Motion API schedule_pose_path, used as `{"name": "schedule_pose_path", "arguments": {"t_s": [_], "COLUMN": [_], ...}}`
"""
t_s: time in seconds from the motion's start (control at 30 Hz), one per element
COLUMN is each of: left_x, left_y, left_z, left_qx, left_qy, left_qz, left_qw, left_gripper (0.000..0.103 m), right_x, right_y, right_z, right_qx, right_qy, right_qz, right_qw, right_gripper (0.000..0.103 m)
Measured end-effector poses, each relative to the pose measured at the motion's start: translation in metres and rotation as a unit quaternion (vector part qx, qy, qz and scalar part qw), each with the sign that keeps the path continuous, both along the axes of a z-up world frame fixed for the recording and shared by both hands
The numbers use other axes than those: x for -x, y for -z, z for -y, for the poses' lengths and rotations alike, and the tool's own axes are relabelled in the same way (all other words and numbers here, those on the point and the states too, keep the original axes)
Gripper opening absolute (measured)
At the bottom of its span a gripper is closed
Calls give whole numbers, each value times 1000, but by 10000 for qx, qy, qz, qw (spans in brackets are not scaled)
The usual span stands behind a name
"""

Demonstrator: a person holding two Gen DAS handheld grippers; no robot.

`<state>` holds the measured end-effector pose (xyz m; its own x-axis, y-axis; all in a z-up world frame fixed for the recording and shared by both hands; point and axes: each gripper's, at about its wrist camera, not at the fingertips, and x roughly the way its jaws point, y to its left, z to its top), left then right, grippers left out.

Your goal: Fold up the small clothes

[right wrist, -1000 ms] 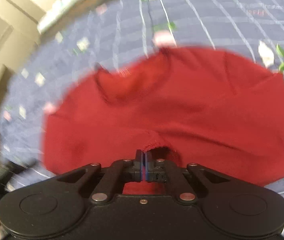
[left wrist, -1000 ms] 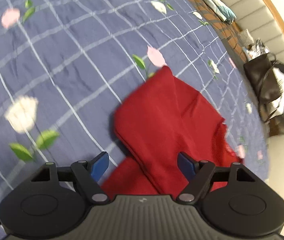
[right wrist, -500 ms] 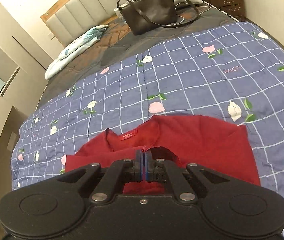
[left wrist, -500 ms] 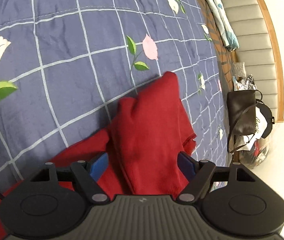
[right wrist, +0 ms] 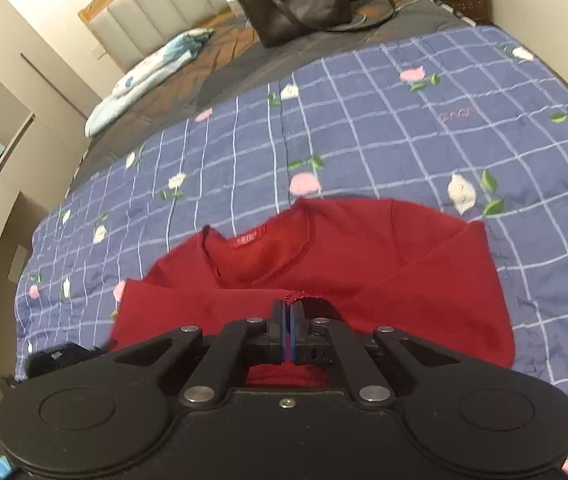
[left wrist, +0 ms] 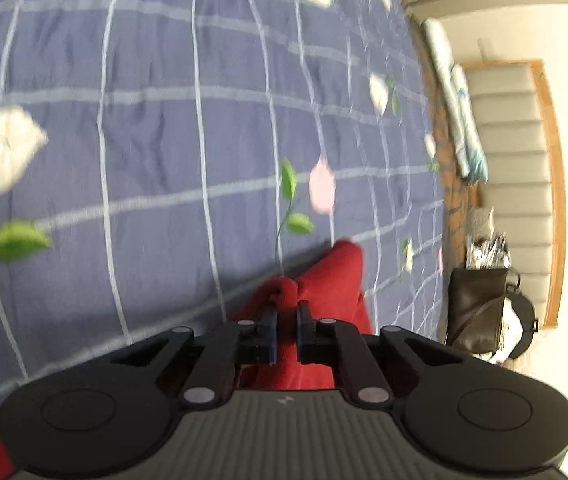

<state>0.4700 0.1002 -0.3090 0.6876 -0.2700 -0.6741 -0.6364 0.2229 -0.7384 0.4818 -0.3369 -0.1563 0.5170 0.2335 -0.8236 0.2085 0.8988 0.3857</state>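
The left gripper (left wrist: 285,322), whose jaws stood spread over the cloth half a second ago, now has them drawn in on a bunched fold of the red top (right wrist: 364,256); red cloth fills the narrow gap between its fingers. The right gripper (right wrist: 286,334) keeps its jaws pressed together on a frayed edge of the same top, as it did a second ago. So both tools now have hold of the garment, which looks like the start of a fold.

The top lies on the blue checked quilt (right wrist: 404,128), collar and label facing up and away from the right gripper, with one side already turned over along a diagonal crease. The left view is blurred, so which part of the garment that gripper has cannot be told for sure.

A dark bag (right wrist: 300,4) sits well apart near the headboard (right wrist: 156,12).

With two grips set, the next move likely calls for lifting both edges together and laying them across the body.
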Motion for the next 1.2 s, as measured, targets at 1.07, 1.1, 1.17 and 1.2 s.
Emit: {"name": "schedule_pose_path", "arguments": {"t_s": [1.07,1.1,1.17,1.2], "left_x": [89,97,115,125], "left_y": [-83,-84,-83,-82], "left_z": [6,7,11,12], "left_qx": [-2230,-2296,-2465,-2554], "left_qy": [1673,1756,1926,2020], "left_qz": [-1038,-1121,-1387,-1516], "left_qw": [9547,9507,9396,9333], "left_gripper": [100,101,102,102], "right_x": [110,123,144,156], "right_y": [83,84,84,85], "right_z": [31,32,33,33], "right_qx": [1007,989,907,858], "right_qy": [-212,-198,-176,-168], "right_qz": [-1516,-1595,-1716,-1757], "right_qw": [9831,9820,9808,9806], "right_gripper": [89,91,96,96]}}
